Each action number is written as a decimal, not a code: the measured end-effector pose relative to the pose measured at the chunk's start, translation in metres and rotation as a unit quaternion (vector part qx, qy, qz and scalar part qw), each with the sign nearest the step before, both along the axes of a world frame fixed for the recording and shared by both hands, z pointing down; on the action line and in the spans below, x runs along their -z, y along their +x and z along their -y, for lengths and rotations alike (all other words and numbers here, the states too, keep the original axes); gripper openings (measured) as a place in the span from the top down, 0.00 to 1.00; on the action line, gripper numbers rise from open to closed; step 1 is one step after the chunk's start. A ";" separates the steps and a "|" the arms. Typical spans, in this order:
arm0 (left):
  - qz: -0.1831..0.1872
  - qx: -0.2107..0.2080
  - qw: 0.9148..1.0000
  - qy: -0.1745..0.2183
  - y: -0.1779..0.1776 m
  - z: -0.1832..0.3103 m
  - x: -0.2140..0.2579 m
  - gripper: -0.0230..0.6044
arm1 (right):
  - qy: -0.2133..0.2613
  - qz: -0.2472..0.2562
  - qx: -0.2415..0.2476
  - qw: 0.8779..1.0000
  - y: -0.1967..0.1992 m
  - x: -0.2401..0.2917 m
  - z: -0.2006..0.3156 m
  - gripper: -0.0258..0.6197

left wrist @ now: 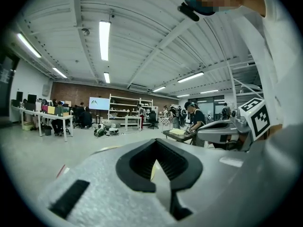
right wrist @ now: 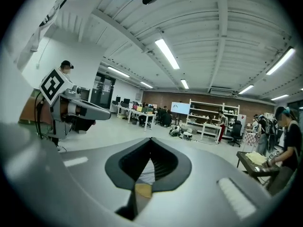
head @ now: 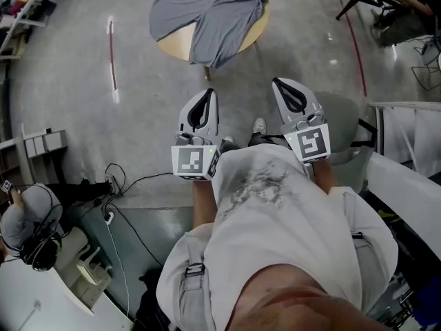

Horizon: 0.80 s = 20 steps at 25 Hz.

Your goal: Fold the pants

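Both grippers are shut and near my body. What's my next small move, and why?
Probably carry both forward toward the round table: the left gripper and right gripper are shut, empty and well short of the grey pants, which lie spread out on it.

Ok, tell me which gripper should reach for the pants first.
Left, slightly. Both grippers are shut, empty and short of the table; the left gripper lines up with the pants, while the right gripper sits off to their right.
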<state>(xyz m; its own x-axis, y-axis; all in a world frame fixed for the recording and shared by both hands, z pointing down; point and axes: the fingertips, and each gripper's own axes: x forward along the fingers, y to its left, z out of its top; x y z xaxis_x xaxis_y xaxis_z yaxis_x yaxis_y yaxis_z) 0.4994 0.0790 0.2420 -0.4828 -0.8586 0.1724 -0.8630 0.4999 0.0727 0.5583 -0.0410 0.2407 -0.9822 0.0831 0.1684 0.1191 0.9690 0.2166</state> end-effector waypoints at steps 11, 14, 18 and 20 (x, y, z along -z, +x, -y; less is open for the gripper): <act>-0.006 0.046 0.999 -0.015 -0.007 0.024 -0.016 0.95 | 0.004 -0.018 0.046 0.999 -0.018 -0.014 0.029 0.95; -0.008 0.050 0.999 -0.017 -0.013 0.027 -0.020 0.95 | 0.019 -0.009 0.057 0.998 -0.028 -0.011 0.031 0.95; -0.011 0.053 0.998 -0.015 -0.028 0.039 -0.030 0.95 | 0.004 -0.024 0.052 0.998 -0.043 -0.021 0.044 0.95; -0.013 0.052 0.998 -0.014 -0.037 0.046 -0.036 0.95 | 0.002 -0.027 0.053 0.998 -0.055 -0.024 0.051 0.95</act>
<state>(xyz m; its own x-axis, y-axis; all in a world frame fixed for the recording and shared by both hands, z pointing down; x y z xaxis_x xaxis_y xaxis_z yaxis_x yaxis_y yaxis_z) 0.4619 0.0335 0.2783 -0.5640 -0.7989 0.2089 -0.8043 0.5888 0.0805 0.5030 -0.0919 0.2650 -0.9576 0.1853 0.2205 0.2323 0.9495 0.2109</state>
